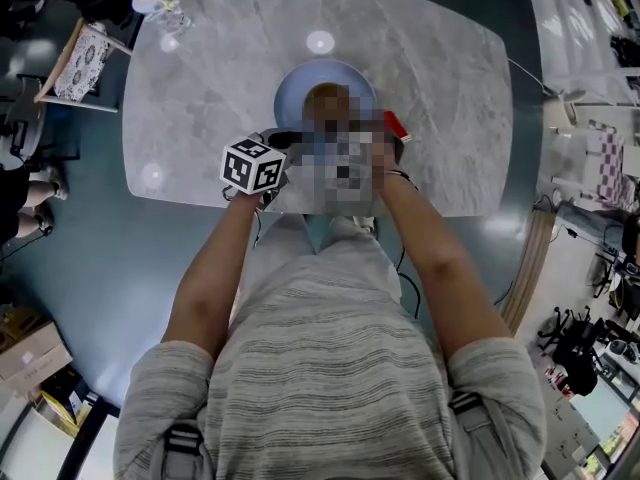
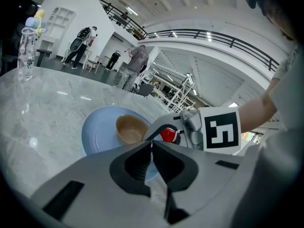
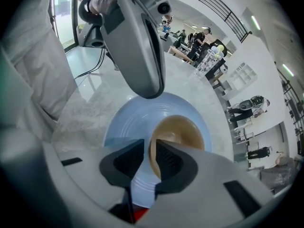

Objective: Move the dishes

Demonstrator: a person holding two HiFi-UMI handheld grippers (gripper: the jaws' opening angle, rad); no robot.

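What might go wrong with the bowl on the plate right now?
1. The right gripper's jaws stand apart on either side of the brown bowl's rim. If it pulls away crooked, a jaw might catch the rim and tip the bowl or slide it across the blue plate.
2. The left gripper, jaws together, sits close to the right one by the plate. A careless move might knock them together or nudge the plate.

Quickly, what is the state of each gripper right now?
Left gripper: closed, holding nothing.
Right gripper: open, rim of the brown bowl between its jaws.
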